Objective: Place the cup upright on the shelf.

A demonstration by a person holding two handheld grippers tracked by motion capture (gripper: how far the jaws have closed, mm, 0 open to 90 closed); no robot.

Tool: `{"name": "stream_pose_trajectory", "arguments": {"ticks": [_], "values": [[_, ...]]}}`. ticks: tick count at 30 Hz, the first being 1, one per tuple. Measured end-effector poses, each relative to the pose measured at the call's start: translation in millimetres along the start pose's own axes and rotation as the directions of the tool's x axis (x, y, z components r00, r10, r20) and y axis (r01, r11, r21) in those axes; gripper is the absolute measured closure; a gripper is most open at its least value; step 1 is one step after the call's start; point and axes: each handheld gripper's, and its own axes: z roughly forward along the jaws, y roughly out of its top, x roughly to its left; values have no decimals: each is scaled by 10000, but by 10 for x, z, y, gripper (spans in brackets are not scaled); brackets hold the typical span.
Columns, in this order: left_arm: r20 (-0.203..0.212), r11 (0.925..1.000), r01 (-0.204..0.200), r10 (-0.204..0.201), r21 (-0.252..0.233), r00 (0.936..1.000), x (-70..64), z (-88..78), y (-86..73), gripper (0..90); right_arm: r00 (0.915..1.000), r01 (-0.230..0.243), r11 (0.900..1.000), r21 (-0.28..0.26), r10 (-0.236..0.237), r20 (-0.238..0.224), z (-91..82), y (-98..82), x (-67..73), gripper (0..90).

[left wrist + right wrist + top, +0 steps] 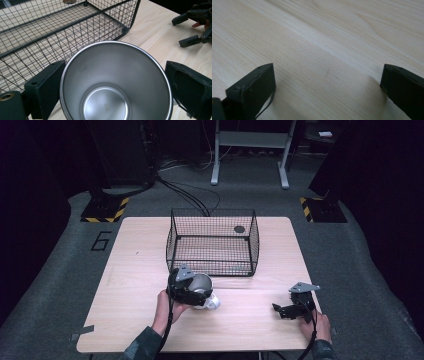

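- The left gripper sits just near of the basket, at the middle of the table, held by the person's left hand.
- Its jaws stand one on each side of a steel cup. In the left gripper view the left jaw lies against the cup's wall, while the right jaw shows a thin gap at the rim; I take it as gripping the cup.
- The cup is empty, its open mouth facing the camera, its bare round bottom in view.
- In the high view the cup shows as a grey rounded shape at the gripper's front, just short of the basket's near wall. Whether it rests on the table or is lifted, I cannot tell.
- A white thing lies under the gripper's right side; what it is, I cannot tell.
- The basket is black wire, open at the top, standing on the far half of the table. A small dark round thing shows at its far right corner.
- The right gripper is at the near right of the table, well apart from the cup, held by the right hand.
- Its jaws are spread wide with nothing between them but bare wood.
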Motion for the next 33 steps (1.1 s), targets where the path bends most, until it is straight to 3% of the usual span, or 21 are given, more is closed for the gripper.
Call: {"name": "stream_pose_trajectory", "arguments": {"ticks": [8, 18, 33], "values": [[-100, 9999, -48, 47, -140, 9999, 58, -94, 105, 65, 10000, -4, 10000, -1, 4, 1, 0, 0, 0, 0], [77, 9998, -31, 33, -213, 10000, 152, -196, 234, 65, 10000, -7, 10000, 0, 7, 0, 0, 0, 1, 0], [-145, 9985, -191, 183, -511, 9997, 256, -320, 487, 65, 10000, 0, 10000, -1, 0, 0, 0, 0, 0, 0]]}}
